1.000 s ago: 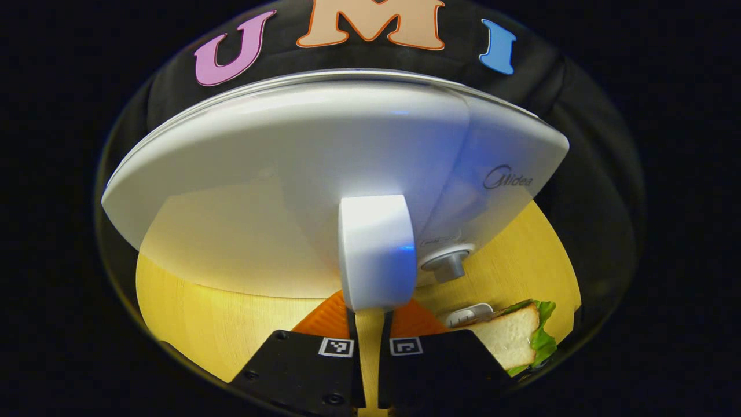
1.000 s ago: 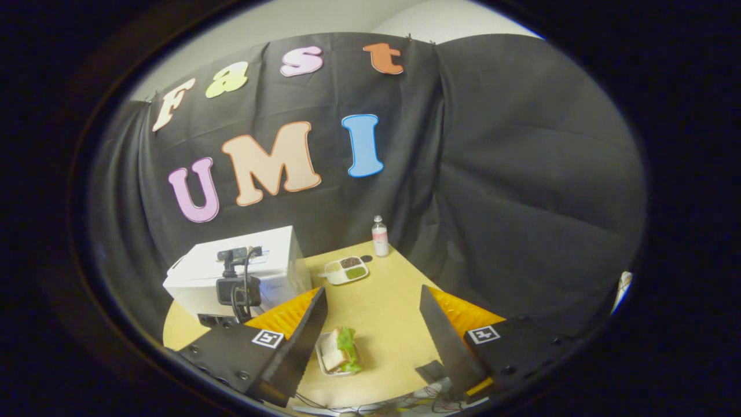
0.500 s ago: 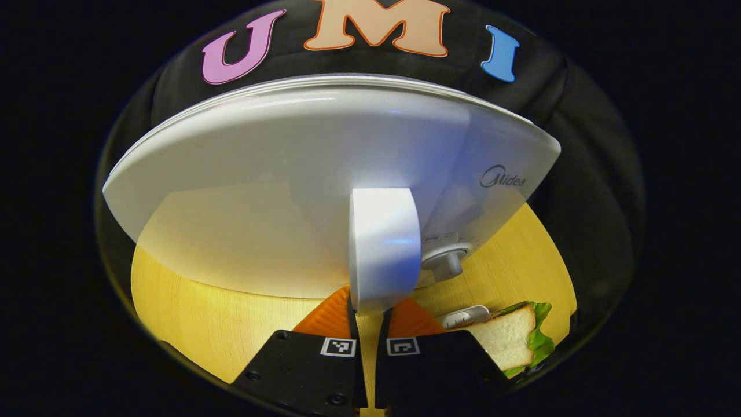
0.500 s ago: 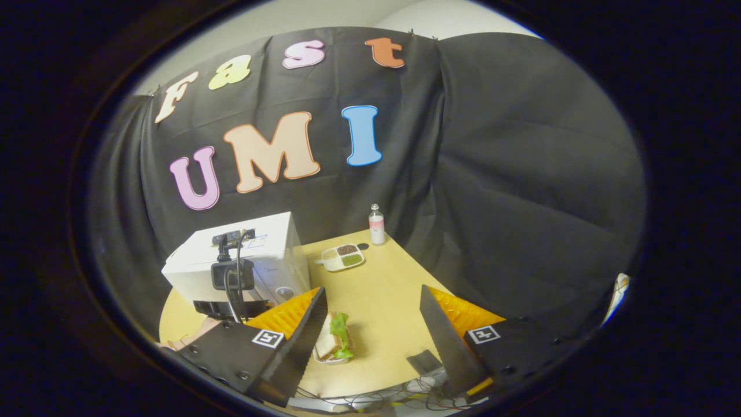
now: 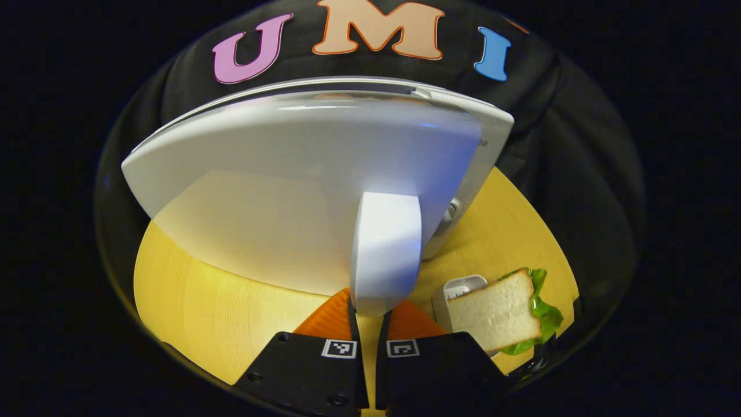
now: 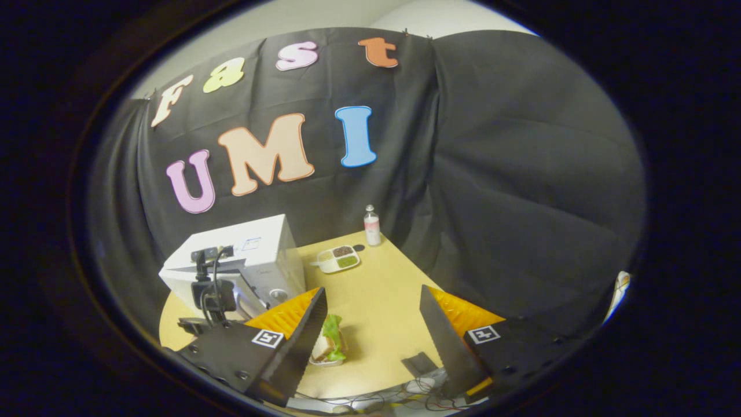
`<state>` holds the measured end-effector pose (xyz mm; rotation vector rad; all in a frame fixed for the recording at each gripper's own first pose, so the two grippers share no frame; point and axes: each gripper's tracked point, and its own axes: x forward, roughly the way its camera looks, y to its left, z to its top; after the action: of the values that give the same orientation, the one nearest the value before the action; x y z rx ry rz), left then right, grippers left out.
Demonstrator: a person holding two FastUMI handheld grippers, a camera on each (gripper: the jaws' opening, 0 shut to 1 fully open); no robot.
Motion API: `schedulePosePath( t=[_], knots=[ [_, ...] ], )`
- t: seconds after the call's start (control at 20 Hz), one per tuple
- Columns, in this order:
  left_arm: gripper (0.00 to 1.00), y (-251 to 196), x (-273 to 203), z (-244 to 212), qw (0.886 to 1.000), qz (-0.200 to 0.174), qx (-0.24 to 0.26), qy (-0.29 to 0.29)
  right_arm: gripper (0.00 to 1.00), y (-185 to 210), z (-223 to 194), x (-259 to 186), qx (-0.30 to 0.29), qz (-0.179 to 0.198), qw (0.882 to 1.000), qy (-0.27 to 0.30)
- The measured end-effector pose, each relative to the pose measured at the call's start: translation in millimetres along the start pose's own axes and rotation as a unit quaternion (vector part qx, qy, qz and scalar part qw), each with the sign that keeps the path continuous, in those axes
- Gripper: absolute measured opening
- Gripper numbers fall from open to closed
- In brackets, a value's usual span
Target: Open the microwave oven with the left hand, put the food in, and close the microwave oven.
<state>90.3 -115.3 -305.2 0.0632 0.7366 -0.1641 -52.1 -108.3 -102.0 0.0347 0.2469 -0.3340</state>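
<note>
- Pinching the white door handle (image 5: 385, 249) of the microwave oven (image 5: 301, 191), the left hand-held gripper (image 5: 367, 315) is seen with its two fingers drawn close together, one on each side of the handle's lower end.
- The microwave door (image 5: 278, 197) is seen swung slightly away from the oven body, whose front edge and a round knob (image 5: 453, 209) are visible just past the door's right edge in the left gripper view.
- The food, a sandwich (image 5: 499, 311) of white bread with green lettuce, is found in a small white tray (image 5: 458, 289) on the counter (image 5: 197, 301), to the right of the handle and near the oven's front.
- The right hand-held gripper (image 6: 373, 324) is held well above the counter with its fingers spread wide and nothing between them.
- In the right gripper view, the sandwich (image 6: 330, 343) is partly covered by the gripper's left finger (image 6: 301, 333), and the microwave oven (image 6: 243, 260) stands at the counter's left side with the left hand-held gripper (image 6: 214, 292) at its front.
- A divided plate (image 6: 337, 258) and a small bottle (image 6: 371, 225) are set near the counter's far edge, against the black cloth wall (image 6: 492, 174).
- Cables (image 6: 376, 394) are seen at the counter's near edge.
</note>
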Motion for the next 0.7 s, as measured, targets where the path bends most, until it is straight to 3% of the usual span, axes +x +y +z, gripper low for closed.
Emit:
schedulePosePath(
  t=[0.2,0.4,0.5,0.55,0.7],
  knots=[
    [0.14,9,-19,-18,1.0,0.0,0.029,-0.003,0.92,-2,-4,5,-0.019,0.011,1.0,0.001],
    [0.31,17,-36,-28,1.0,-0.004,-0.006,-0.002,0.92,1,-16,4,-0.019,0.024,0.999,0.012],
    [0.43,25,-45,-35,1.0,0.002,-0.012,0.0,0.92,6,-22,5,-0.017,0.035,0.999,0.02],
    [0.54,31,-49,-37,1.0,0.008,-0.011,-0.003,0.99,7,-22,5,-0.02,0.039,0.999,0.02],
    [0.8,50,-66,-44,0.999,0.031,-0.003,-0.012,0.99,13,-23,7,-0.034,0.05,0.998,0.019]
  ],
)
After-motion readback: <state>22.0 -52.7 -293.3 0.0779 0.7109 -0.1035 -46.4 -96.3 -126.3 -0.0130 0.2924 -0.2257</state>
